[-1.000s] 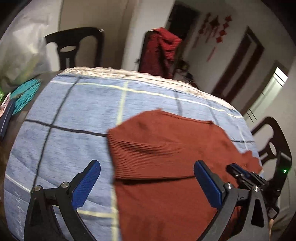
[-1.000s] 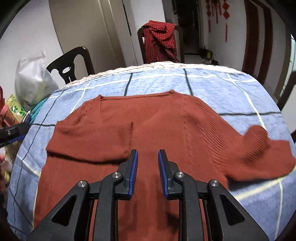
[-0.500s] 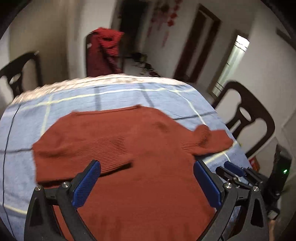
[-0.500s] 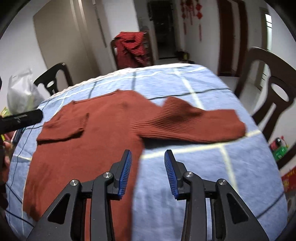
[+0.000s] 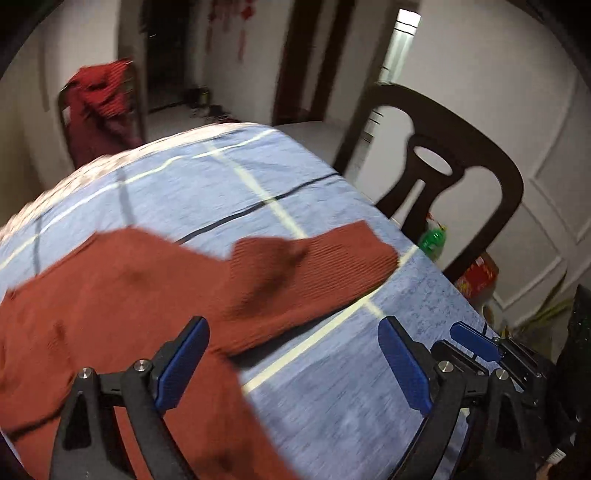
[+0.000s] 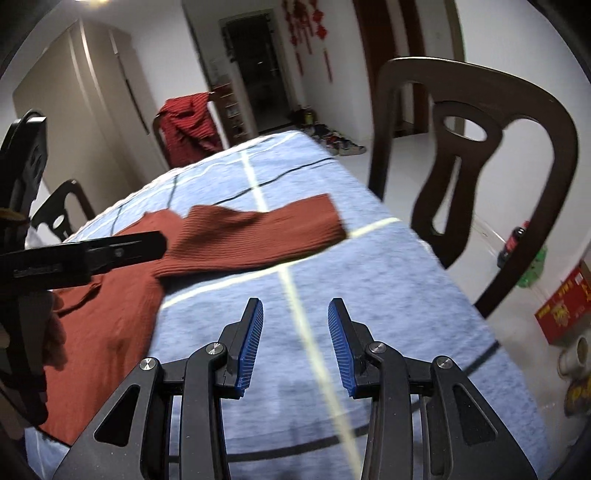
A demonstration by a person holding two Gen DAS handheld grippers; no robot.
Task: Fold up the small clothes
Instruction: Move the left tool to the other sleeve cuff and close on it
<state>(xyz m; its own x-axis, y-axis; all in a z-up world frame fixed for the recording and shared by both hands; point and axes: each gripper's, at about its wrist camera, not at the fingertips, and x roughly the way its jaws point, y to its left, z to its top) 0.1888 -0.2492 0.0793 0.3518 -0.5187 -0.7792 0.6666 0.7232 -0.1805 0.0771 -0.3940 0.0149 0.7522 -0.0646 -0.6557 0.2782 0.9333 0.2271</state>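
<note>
Both grippers shifted right since earlier frame, from over sweater body to sleeve end of table [image 6: 388, 266]. Sweater [image 5: 122, 291] flat on blue cloth, sleeve [image 6: 258, 236] lying outstretched. Left gripper [image 5: 291, 360]: jaws wide, just closing slightly, empty, above sleeve. Right gripper [image 6: 295, 345]: jaws part open, just widened, empty, over bare cloth.

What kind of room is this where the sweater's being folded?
Most likely a dining or living area of a home. A table under a blue checked cloth has dark dining chairs around it, red hanging decorations mark the wall by a doorway, and shoes lie on the floor.
</note>
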